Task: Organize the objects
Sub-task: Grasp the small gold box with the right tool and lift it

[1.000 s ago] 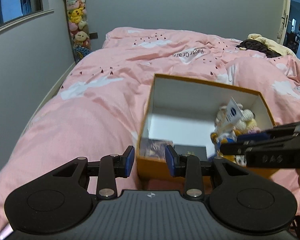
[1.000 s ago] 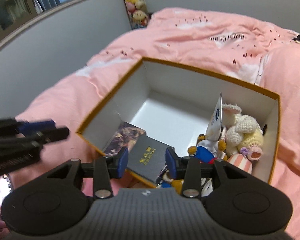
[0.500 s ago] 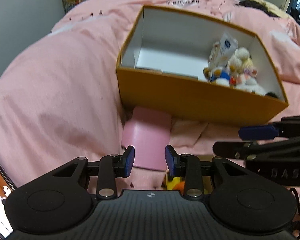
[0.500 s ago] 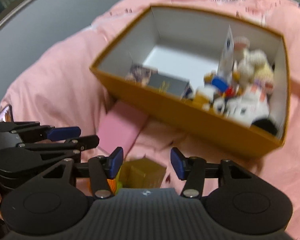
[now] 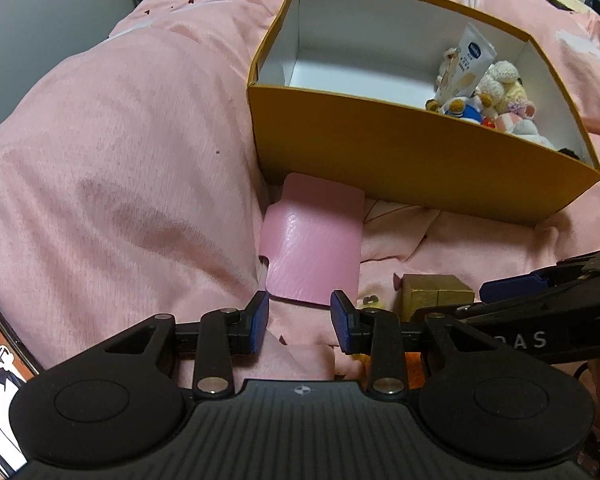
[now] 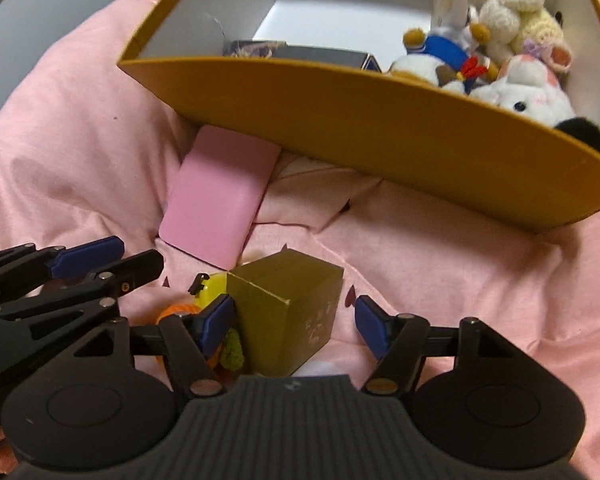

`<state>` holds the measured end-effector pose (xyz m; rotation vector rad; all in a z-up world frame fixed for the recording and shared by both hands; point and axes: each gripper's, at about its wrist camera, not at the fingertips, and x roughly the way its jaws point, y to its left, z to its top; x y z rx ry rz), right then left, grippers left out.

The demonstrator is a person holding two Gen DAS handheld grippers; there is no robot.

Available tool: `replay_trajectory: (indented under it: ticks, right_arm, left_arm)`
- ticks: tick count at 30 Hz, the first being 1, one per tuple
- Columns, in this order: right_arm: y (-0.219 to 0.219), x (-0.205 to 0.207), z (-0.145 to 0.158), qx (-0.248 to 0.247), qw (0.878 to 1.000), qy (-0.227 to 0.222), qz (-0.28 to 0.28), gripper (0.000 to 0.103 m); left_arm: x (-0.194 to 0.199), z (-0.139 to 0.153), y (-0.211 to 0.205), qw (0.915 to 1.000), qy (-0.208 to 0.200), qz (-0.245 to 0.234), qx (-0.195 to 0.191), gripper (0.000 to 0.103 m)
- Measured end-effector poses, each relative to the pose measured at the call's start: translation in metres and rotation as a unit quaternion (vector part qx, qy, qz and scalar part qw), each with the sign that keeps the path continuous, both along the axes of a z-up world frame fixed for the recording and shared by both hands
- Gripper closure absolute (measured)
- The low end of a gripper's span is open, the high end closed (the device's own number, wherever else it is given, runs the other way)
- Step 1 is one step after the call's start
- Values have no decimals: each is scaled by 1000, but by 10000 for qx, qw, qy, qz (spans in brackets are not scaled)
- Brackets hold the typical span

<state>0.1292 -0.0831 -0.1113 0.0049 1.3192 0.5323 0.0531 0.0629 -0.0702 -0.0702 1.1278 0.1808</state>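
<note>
The open orange cardboard box (image 6: 380, 120) serves as landmark: its near wall hides the lower parts of the plush toys (image 6: 512, 60) and of the dark flat booklets (image 6: 320, 54) inside, and its far rim is cut off by the top edge of the right wrist view. In front of it, the flat pink leather-look case (image 5: 312, 244) has its far end tucked out of sight under the box. Nearer still, a small yellow and orange toy (image 6: 208, 292) is mostly covered by the gold cardboard carton (image 6: 288, 304) and a gripper finger, so its shape cannot be told.
</note>
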Motion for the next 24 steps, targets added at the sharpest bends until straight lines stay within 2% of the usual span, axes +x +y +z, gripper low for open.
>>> replay_trajectory:
  ticks: [11, 19, 21, 23, 24]
  right_arm:
    - [9, 14, -19, 233, 9989, 346, -228, 33]
    - [13, 17, -22, 252, 9992, 282, -147, 33]
    - [8, 16, -17, 332, 9990, 281, -93, 39]
    - [1, 16, -8, 414, 9989, 201, -59, 60]
    - [-2, 16, -2, 428, 9990, 117, -28, 65]
  left_arm:
    - [4, -1, 11, 9997, -22, 232, -65, 64]
    - [6, -3, 8, 9997, 27, 226, 14, 64]
    - [5, -3, 7, 9998, 42, 199, 19, 64]
    - [5, -3, 6, 9998, 51, 177, 39, 64]
    - [5, -3, 5, 9998, 59, 167, 40, 64]
